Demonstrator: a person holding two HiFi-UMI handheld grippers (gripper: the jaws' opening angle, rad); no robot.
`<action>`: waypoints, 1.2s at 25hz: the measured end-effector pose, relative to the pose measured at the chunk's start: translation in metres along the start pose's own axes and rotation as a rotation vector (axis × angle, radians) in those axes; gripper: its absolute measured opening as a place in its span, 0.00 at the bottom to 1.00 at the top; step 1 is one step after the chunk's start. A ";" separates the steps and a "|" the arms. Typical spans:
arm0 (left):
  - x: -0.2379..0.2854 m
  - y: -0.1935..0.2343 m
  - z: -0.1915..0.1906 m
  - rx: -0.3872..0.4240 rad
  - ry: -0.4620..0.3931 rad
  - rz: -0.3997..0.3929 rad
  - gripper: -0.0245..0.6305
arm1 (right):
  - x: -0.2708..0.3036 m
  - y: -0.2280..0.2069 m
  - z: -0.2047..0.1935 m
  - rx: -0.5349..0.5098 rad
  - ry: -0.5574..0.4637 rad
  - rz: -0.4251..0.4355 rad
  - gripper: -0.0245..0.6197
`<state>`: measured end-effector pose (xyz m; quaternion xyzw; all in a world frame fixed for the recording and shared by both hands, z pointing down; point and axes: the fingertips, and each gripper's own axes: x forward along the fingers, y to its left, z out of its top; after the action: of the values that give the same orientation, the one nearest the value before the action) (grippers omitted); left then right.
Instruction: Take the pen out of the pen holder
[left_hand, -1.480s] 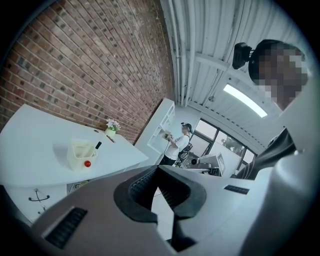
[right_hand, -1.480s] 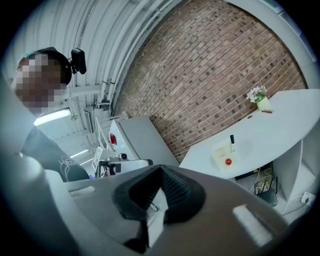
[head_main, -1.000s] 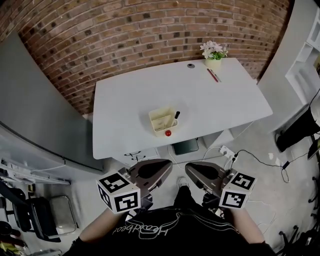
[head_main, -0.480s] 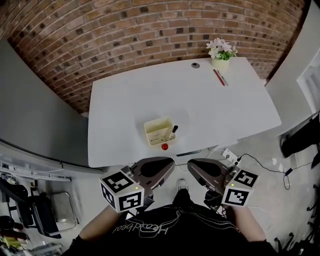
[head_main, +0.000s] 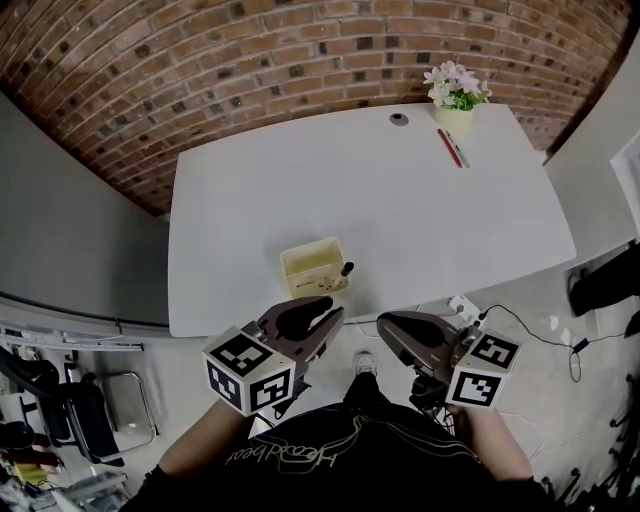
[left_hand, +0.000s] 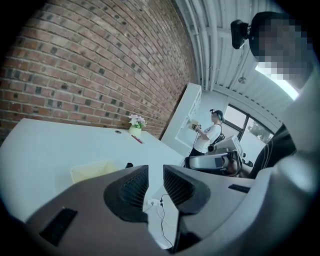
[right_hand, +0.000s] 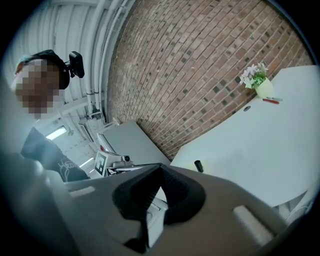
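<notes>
Head view: just short of the pen holder (head_main: 313, 268), with what looks like one dark pen (head_main: 345, 272), left gripper (head_main: 324, 314) jaws opening on nothing, right gripper (head_main: 390, 326) jaws clenched, empty.

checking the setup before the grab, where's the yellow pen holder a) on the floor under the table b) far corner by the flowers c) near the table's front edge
c: the pen holder stands by the table's front edge, far from the flowers at the back corner.

Pen (head_main: 345, 271), seemingly tilted, in yellow holder (head_main: 310, 264)
</notes>
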<state>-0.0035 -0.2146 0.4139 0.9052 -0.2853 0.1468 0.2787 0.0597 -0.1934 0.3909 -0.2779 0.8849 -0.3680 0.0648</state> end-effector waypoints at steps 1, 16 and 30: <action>0.003 0.004 -0.001 0.006 0.007 0.008 0.15 | 0.000 -0.003 0.000 0.005 0.002 0.001 0.04; 0.050 0.053 -0.022 0.140 0.166 0.172 0.23 | 0.000 -0.041 0.007 0.061 0.030 0.009 0.04; 0.081 0.071 -0.032 0.134 0.207 0.207 0.23 | 0.004 -0.064 0.015 0.082 0.068 0.023 0.04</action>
<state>0.0144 -0.2794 0.5040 0.8675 -0.3364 0.2860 0.2291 0.0896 -0.2413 0.4246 -0.2523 0.8740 -0.4123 0.0503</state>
